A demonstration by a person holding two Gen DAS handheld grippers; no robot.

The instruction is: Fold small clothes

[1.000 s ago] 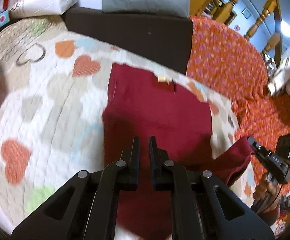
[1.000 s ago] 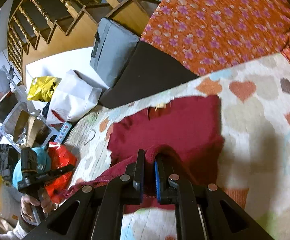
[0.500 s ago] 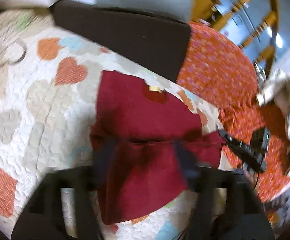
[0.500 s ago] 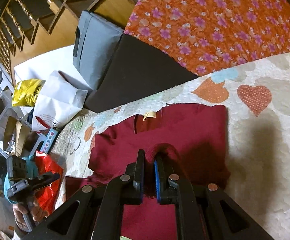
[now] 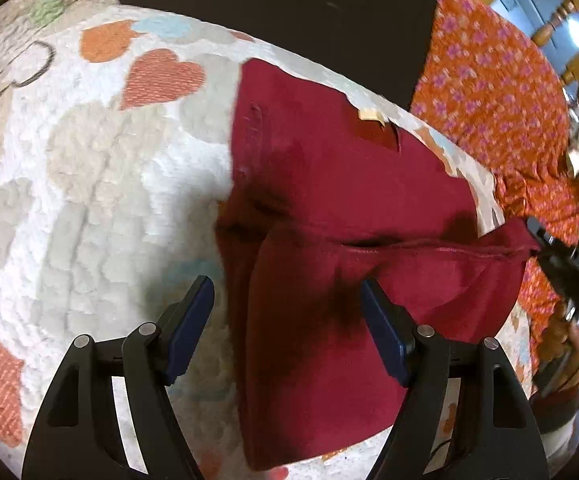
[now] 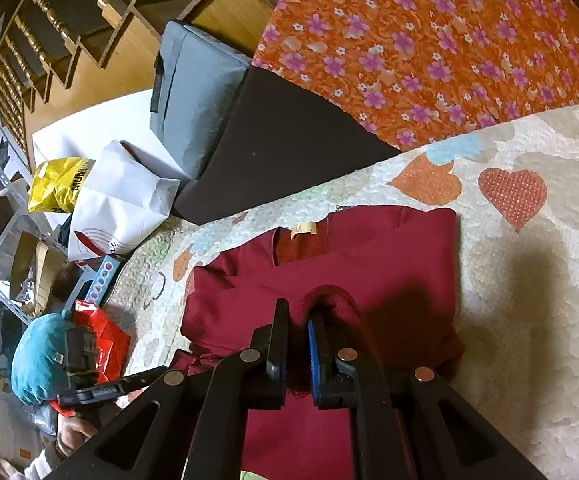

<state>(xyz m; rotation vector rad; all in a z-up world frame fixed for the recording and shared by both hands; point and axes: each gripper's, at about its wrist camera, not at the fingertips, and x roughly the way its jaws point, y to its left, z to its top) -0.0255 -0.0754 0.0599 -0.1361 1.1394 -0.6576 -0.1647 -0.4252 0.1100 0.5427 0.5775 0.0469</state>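
A dark red garment [image 5: 329, 184] lies on the white quilt with heart patches [image 5: 89, 184], its lower part folded up over the body; a tan neck label [image 5: 369, 114] shows at the far end. My left gripper [image 5: 285, 300] is open and empty, its fingers spread above the folded part. My right gripper [image 6: 299, 316] is shut on the red garment [image 6: 369, 256], pinching the folded hem above the body. It also shows at the right of the left wrist view [image 5: 553, 256], holding the hem corner. The left gripper shows at the lower left of the right wrist view [image 6: 157, 372].
A dark mat [image 5: 289, 12] and an orange flowered cloth [image 5: 489, 80] lie beyond the quilt. A grey cushion [image 6: 193, 92], white bag [image 6: 117, 200], yellow bag [image 6: 55, 184], red bag [image 6: 105, 332] and a wooden staircase [image 6: 69, 40] stand to the left.
My left gripper has opened and let go of the red garment, then drawn back. The garment's lower part now lies folded up over the body. My right gripper has carried the hem forward.
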